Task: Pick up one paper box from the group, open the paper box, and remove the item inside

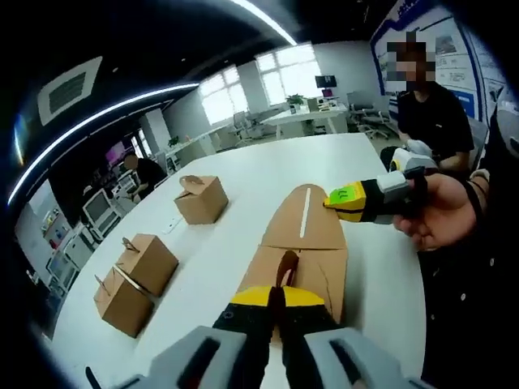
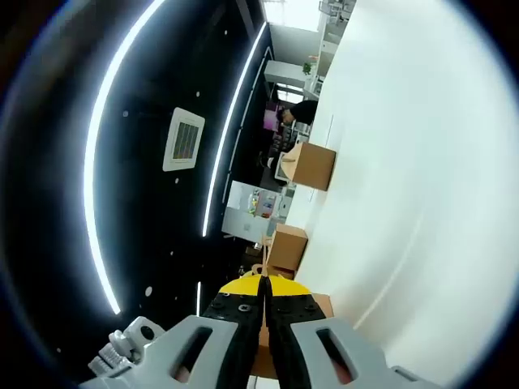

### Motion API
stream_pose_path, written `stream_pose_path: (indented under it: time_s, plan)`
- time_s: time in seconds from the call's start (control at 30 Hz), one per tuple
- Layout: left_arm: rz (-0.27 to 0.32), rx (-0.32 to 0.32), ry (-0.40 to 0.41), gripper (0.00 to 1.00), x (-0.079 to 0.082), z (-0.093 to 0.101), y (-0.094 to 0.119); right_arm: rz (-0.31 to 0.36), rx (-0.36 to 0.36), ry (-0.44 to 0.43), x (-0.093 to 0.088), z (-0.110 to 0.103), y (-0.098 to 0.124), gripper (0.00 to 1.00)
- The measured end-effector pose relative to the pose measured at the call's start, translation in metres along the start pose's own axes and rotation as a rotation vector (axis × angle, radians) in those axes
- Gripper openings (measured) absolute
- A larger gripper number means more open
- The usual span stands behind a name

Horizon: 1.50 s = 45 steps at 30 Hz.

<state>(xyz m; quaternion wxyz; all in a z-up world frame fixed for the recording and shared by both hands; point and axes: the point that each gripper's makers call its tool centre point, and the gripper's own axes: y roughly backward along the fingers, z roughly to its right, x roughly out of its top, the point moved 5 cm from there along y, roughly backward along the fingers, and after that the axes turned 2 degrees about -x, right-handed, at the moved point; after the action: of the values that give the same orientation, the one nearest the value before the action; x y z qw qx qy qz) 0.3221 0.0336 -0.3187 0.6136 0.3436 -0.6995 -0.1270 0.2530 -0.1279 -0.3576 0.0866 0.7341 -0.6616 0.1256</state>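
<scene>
The left claw (image 1: 278,301) pinches the paper box (image 1: 302,243) by its handle tab; the right claw (image 1: 334,198) is closed on its far flap. Uneven pulling could tear the thin cardboard.

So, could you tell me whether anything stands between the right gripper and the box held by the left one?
Nothing visible does: the right gripper is already at the far flap of the paper box, which the left gripper holds by its handle.

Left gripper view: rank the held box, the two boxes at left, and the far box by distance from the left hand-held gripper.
1. Held box, pinched by its top tab in the left hand-held gripper.
2. Pair of boxes at left, side by side; too close to rank between them.
3. Far box, upper left, deeper on the white table.
</scene>
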Motion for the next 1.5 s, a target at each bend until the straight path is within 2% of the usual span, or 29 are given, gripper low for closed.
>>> stream_pose_path:
  time_s: [0.17,0.27,0.4,0.47,0.53,0.63,0.73,0.83,0.93,1.07,1.23,1.27,1.3,1.4,1.5]
  plan:
    - [0.009,-0.006,0.022,0.04,0.0,0.003,0.001,0.003,0.006,-0.003,0.002,-0.001,0.001,0.03]
    - [0.013,0.009,0.029,0.04,0.0,0.002,0.002,0.013,0.018,0.021,0.006,-0.005,0.004,0.11]
    - [0.024,0.026,0.055,0.04,-0.002,-0.001,0.005,0.048,0.046,0.051,0.019,-0.01,0.014,0.17]
    - [0.032,0.024,0.061,0.04,-0.003,0.0,0.006,0.057,0.079,0.109,0.026,-0.017,0.021,0.18]
    - [0.037,0.02,0.063,0.04,-0.003,0.002,0.006,0.008,0.128,0.174,0.019,-0.03,0.024,0.18]
    - [0.043,0.018,0.062,0.04,-0.003,0.002,0.006,-0.141,0.208,0.32,-0.015,-0.051,0.026,0.24]
    - [0.046,0.006,0.064,0.04,-0.003,0.002,0.006,-0.303,0.243,0.319,-0.057,-0.063,0.027,0.32]
    - [0.054,-0.011,0.06,0.04,-0.003,0.003,0.008,-0.374,0.219,0.329,-0.076,-0.061,0.02,0.31]
    - [0.056,-0.024,0.049,0.04,-0.004,0.004,0.009,-0.373,0.223,0.329,-0.078,-0.064,0.013,0.31]
    - [0.06,-0.037,0.047,0.04,-0.005,0.005,0.009,-0.373,0.181,0.329,-0.075,-0.06,0.003,0.31]
    - [0.074,-0.042,0.054,0.04,-0.006,0.004,0.009,-0.361,0.062,0.307,-0.068,-0.05,-0.004,0.38]
    - [0.078,-0.043,0.058,0.04,-0.006,0.004,0.009,-0.361,0.055,0.296,-0.067,-0.051,-0.005,0.37]
    - [0.079,-0.044,0.064,0.04,-0.006,0.004,0.009,-0.358,0.014,0.276,-0.066,-0.051,-0.007,0.38]
    - [0.092,-0.047,0.091,0.03,-0.006,0.002,0.008,-0.346,-0.002,0.321,-0.064,-0.057,-0.009,0.43]
    - [0.115,-0.054,0.124,0.03,-0.005,0.001,0.008,-0.357,-0.04,0.288,-0.061,-0.059,-0.015,0.48]
